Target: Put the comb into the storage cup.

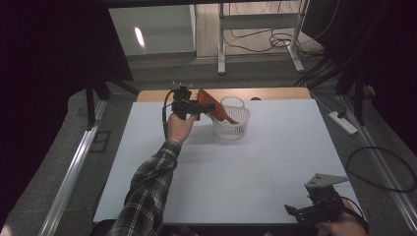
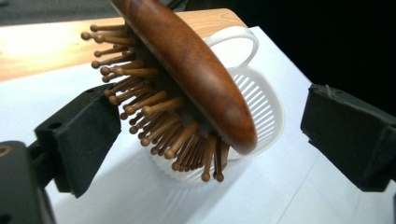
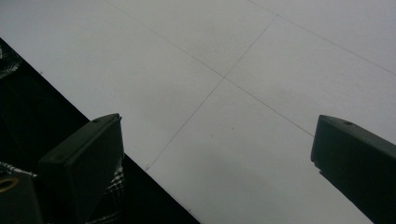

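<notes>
A white table (image 1: 246, 167) is seen, with a basket (image 1: 231, 123) at its far side. A brush (image 2: 196, 79) leans in the basket between the released left gripper's (image 2: 205, 135) spread jaws. The right gripper (image 3: 215, 154) is held released at the near right.

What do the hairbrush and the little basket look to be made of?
Hairbrush: apparently wood, glossy reddish-brown back with visible grain, round-tipped wooden pins. Basket: probably white moulded plastic, matte and slightly translucent, with thin slotted ribs and a loop handle.
</notes>
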Motion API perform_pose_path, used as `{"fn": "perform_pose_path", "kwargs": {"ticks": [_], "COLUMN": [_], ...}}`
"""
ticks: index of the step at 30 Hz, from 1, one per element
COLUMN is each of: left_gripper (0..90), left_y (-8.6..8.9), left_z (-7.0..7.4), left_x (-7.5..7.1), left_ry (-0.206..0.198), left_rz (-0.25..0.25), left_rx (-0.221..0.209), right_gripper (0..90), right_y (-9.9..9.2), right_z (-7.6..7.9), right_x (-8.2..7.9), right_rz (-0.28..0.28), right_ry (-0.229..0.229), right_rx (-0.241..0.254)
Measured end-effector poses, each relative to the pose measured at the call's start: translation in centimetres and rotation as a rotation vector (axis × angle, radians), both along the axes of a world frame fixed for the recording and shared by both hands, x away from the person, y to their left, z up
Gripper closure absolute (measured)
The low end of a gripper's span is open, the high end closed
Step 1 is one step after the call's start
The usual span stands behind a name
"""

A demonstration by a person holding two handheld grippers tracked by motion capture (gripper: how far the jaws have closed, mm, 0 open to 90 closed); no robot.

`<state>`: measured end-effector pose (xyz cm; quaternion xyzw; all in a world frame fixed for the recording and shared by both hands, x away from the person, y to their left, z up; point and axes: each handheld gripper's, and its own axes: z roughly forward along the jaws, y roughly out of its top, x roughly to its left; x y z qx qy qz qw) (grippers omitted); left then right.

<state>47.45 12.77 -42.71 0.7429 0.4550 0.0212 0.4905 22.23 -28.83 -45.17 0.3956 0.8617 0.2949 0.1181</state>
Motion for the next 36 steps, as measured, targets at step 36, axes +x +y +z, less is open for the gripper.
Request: {"fn": "perform_pose_path", "kwargs": {"ticks": [36], "left_gripper": [0.0], "left_y": [2.0], "left_z": [-0.3], "left_x": [-2.5], "left_ry": [-0.183], "left_rz": [-0.091], "left_rx": [0.220], "right_gripper": [2.7], "right_y": [0.1], "right_z": [0.0], "right_x": [0.0], "right_rz": [0.001], "right_ry": [0.005], "right_rx": [-0.010]}}
